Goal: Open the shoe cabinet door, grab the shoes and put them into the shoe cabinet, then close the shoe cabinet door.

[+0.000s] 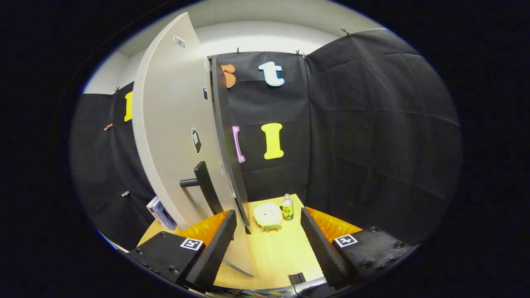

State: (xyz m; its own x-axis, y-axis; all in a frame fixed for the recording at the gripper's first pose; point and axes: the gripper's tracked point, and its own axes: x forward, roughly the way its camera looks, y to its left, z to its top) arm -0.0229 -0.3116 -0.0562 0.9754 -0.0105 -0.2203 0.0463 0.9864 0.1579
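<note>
The shoe cabinet's pale grey door (pixel 174 136) rises tall just left of my fingers. Its black bar handle (pixel 203 186) sticks out above my left fingertip. A dark narrow edge (pixel 225 136) runs down the panel's right side, and I cannot tell how far the door is swung. A fluffy cream slipper (pixel 268 216) with a green trim lies on the wooden table (pixel 273 252), beyond and between my fingers. My gripper (pixel 268 244) is open with nothing between the fingers. The left finger (pixel 215 244) sits close to the door's lower corner.
A small bottle (pixel 287 207) with a green label stands right behind the slipper. A boxed item (pixel 161 213) leans at the cabinet's left foot. A little black part with a cable (pixel 297 278) lies at the table's near edge. Black cloth walls close in behind and to the right.
</note>
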